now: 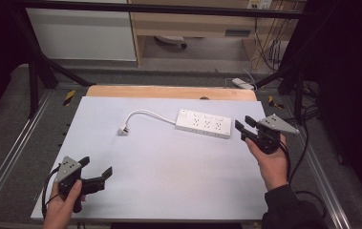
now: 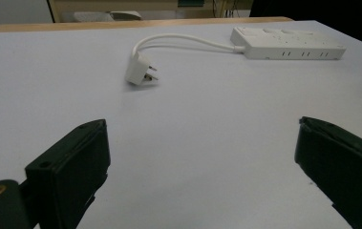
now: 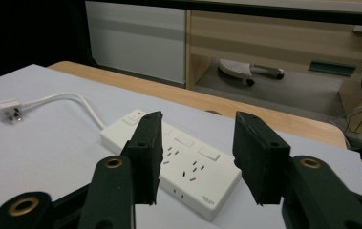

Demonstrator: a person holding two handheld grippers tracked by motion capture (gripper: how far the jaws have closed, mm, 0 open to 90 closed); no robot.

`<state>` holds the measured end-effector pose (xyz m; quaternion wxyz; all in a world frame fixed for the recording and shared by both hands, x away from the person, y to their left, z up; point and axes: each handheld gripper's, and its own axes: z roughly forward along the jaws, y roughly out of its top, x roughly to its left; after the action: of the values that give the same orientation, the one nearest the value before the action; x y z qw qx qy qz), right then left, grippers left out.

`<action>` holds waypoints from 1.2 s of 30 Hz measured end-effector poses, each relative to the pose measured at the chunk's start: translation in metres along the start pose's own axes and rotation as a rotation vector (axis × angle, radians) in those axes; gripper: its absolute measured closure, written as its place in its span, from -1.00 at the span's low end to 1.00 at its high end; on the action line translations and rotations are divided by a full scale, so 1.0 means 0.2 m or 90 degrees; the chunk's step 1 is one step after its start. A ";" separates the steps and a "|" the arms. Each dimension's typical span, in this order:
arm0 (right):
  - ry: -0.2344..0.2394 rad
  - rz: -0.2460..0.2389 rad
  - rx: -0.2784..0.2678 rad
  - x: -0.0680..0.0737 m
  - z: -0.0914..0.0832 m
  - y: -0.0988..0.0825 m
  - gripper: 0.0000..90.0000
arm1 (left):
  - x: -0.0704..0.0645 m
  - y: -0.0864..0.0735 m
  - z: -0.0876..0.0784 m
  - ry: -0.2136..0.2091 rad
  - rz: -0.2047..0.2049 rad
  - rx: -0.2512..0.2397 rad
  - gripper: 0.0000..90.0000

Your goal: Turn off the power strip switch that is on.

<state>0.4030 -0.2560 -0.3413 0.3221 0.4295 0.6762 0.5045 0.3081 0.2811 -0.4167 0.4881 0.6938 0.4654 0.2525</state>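
A white power strip (image 1: 203,123) lies flat at the back middle of the white table top (image 1: 159,162), its cable curving left to a white plug (image 1: 122,129). My right gripper (image 1: 244,126) hovers just right of the strip's end, open, nothing between its jaws. In the right gripper view the strip (image 3: 178,164) lies right behind the jaws. My left gripper (image 1: 96,167) is held near the front left corner, open wide and empty. From the left gripper view the plug (image 2: 139,70) and the strip (image 2: 288,44) lie far ahead.
A wooden board edge (image 1: 169,91) runs behind the white top. Metal frame rails (image 1: 11,148) flank the table. Another white strip with cables (image 1: 243,84) lies on the floor beyond. A cabinet (image 1: 188,28) stands at the back.
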 end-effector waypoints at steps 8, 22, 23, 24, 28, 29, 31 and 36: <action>-0.001 -0.002 -0.015 -0.02 0.03 0.02 0.68 | -0.01 0.00 0.01 -0.005 0.002 0.003 -0.89; -0.028 0.019 -0.024 -0.10 0.13 0.03 1.00 | -0.01 0.00 0.01 0.000 0.002 0.006 -0.89; -0.028 0.019 -0.024 -0.10 0.13 0.03 1.00 | -0.01 0.00 0.01 0.000 0.003 0.005 -0.89; -0.032 0.021 -0.022 -0.11 0.13 0.03 1.00 | -0.01 0.00 0.01 0.000 0.005 0.007 -0.89; -0.041 0.014 -0.001 -0.14 0.18 0.02 1.00 | -0.01 -0.01 0.01 0.000 0.004 0.009 -0.89; -0.041 0.015 0.003 -0.14 0.19 0.02 1.00 | -0.01 -0.01 0.01 -0.002 0.005 0.009 -0.89; -0.036 0.014 0.015 -0.15 0.22 0.03 1.00 | -0.01 -0.01 0.01 -0.002 0.003 0.009 -0.89; -0.037 0.014 0.031 -0.18 0.30 0.04 1.00 | -0.01 -0.01 0.02 -0.001 0.004 0.011 -0.89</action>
<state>0.4720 -0.2628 -0.3506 0.3252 0.4592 0.6739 0.4787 0.3091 0.2784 -0.4195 0.4819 0.6996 0.4651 0.2490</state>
